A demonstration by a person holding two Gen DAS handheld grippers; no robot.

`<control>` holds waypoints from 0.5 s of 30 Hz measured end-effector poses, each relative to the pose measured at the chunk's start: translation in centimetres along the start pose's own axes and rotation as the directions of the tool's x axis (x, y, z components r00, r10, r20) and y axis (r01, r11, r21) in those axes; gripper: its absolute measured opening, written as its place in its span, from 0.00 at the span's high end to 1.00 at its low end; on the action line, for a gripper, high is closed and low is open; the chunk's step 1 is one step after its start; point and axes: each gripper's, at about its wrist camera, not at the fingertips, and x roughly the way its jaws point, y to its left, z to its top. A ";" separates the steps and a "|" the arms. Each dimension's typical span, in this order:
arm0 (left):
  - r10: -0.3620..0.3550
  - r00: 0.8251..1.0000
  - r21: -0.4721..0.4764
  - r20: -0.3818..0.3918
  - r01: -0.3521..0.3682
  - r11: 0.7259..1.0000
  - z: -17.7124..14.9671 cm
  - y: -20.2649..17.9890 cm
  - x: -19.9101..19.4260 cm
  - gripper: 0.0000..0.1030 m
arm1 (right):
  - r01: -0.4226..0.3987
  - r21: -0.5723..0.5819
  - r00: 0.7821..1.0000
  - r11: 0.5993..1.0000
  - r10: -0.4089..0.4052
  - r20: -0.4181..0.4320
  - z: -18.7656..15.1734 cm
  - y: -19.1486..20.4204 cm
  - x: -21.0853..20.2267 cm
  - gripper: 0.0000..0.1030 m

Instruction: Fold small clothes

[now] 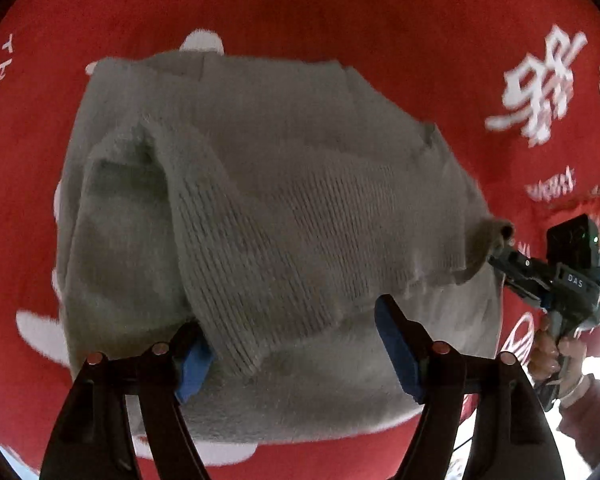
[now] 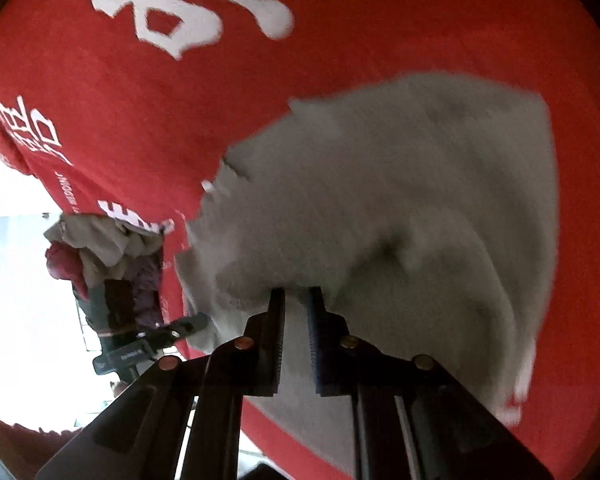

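Left hand-held gripper point(image 1: 296, 344): jaws spread wide over the near edge of the grey knit sweater point(image 1: 260, 208). A sleeve lies folded across the body and runs down between the blue pads point(image 1: 396, 348); the pads do not press on it. Nothing is held on this side.

Right hand-held gripper point(image 1: 500, 254): jaws nearly pressed together, pinching a tuft of knit at the sweater's right edge. The left wrist view shows the tuft bunched at the jaw tips; the right wrist view point(image 2: 296, 300) shows the fingers narrowly apart with fabric at their tips. A hand point(image 1: 552, 352) in a red sleeve grips the handle.

Sweater position: centre of the worktop, spread over a red cloth point(image 1: 340, 8) printed with white characters. It appears partly folded, with one sleeve already across.

Judgement on the step in hand: the right side is being taken up to fold inward. To do it well, the pinch should take the full edge, not only a tuft, or the knit will stretch and slip. The fold should be carried low and laid flat across the body. The free left jaws could hold the near hem down so the laid sleeve does not drag.

Surface and room: the red cloth covers the whole worktop and looks soft. Beyond the left edge in the right wrist view, a heap of other clothes point(image 2: 100, 252) stands against a bright, washed-out background. The room otherwise cannot be made out.
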 end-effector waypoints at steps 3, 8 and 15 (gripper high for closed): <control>-0.013 1.000 -0.020 0.013 0.013 1.000 1.0 -0.1 -0.3 0.27 | -0.052 0.023 0.996 0.998 0.050 0.075 2.4 0.0 -0.3 0.88; -0.012 1.000 -0.024 0.015 0.012 1.000 0.9 -0.6 -1.4 0.27 | -0.034 0.049 0.988 0.998 0.026 0.154 5.7 0.3 -0.6 0.86; 0.111 0.991 -0.082 0.076 -0.105 0.991 -1.5 1.1 -4.7 0.27 | 0.108 0.057 0.966 0.993 -0.118 0.229 5.5 1.3 -2.7 0.50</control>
